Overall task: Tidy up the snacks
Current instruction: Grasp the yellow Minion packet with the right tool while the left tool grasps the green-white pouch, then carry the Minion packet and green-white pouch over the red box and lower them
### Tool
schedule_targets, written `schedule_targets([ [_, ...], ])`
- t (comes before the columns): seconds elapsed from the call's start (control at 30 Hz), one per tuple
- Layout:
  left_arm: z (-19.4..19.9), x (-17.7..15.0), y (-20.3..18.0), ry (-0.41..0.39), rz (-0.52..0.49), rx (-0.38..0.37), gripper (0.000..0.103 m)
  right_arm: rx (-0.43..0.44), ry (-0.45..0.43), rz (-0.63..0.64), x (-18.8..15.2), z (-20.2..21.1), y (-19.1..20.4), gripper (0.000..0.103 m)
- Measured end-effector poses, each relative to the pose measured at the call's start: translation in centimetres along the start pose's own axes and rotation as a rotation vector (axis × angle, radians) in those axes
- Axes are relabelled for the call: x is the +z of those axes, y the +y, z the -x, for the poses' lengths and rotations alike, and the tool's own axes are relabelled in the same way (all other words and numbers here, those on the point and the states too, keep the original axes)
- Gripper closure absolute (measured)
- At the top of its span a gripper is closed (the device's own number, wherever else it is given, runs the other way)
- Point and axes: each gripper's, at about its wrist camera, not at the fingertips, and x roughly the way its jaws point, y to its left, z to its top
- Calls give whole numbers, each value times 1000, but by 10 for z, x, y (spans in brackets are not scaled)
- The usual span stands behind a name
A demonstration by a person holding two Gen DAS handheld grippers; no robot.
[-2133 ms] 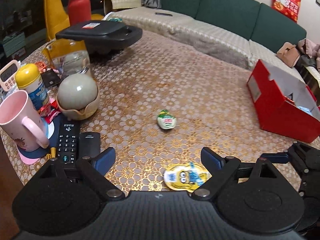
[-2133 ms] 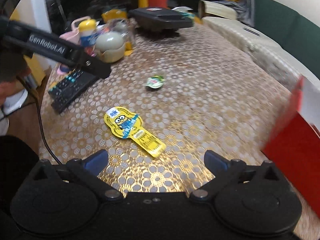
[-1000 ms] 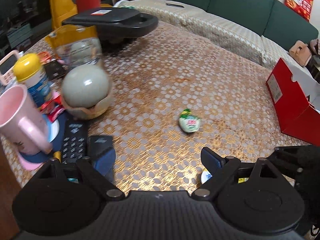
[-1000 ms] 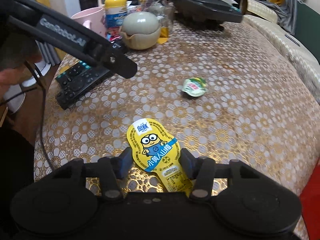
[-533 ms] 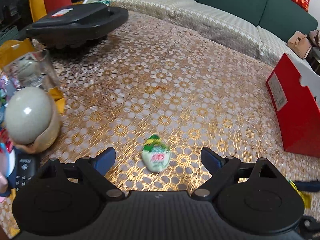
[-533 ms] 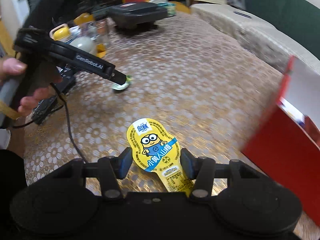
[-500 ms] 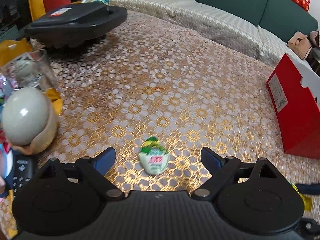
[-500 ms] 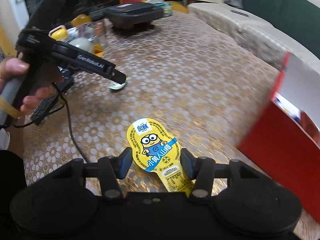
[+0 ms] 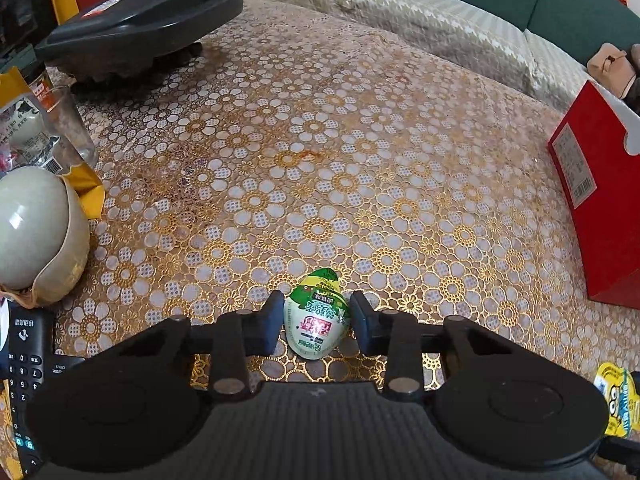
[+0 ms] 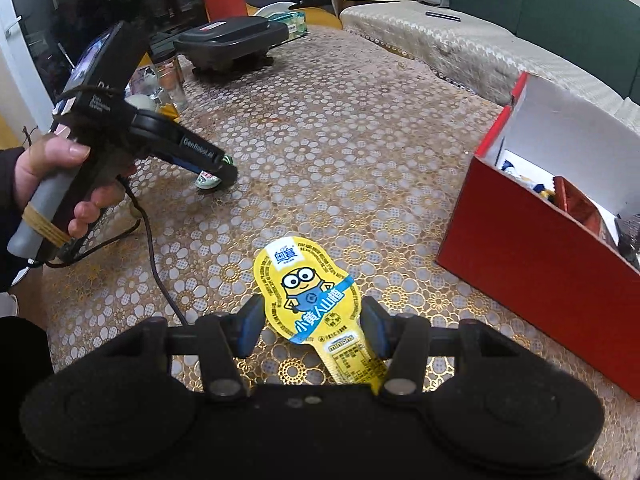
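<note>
The jaws of the left gripper (image 9: pixel 316 318) have just been closed around the green egg-shaped snack (image 9: pixel 316 322) — wide apart half a second ago, both pads now pinch its sides on the tablecloth (image 9: pixel 360 140). The yellow snack (image 10: pixel 316 300) is clamped in the right gripper (image 10: pixel 314 326) — near the red box (image 10: pixel 532 240) on the right, seemingly ready for depositing.

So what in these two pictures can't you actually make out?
- Red box: in the right wrist view its near wall hides most of the contents; only scraps show. In the left wrist view the picture edge cuts it off.
- Green and white snack: in the right wrist view the left gripper covers most of it.
- Yellow snack: in the left wrist view the edge crops it.
- Remote control: in the left wrist view the gripper body hides part.
</note>
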Motion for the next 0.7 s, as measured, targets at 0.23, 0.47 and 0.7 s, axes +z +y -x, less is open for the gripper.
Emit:
schedule_targets([
  [0.23,14,-8,-3,-6,7,-10,69,-28,-19,-38,-5,12,-1,52],
  [0.47,56,-18,-22,-51,-46,-34,68,-65,-64,-94,-11,39,-5,52],
  [0.7,108,-28,-51,-116,-100,-88,68,-111,-136,-139,-23,83,-9,52],
])
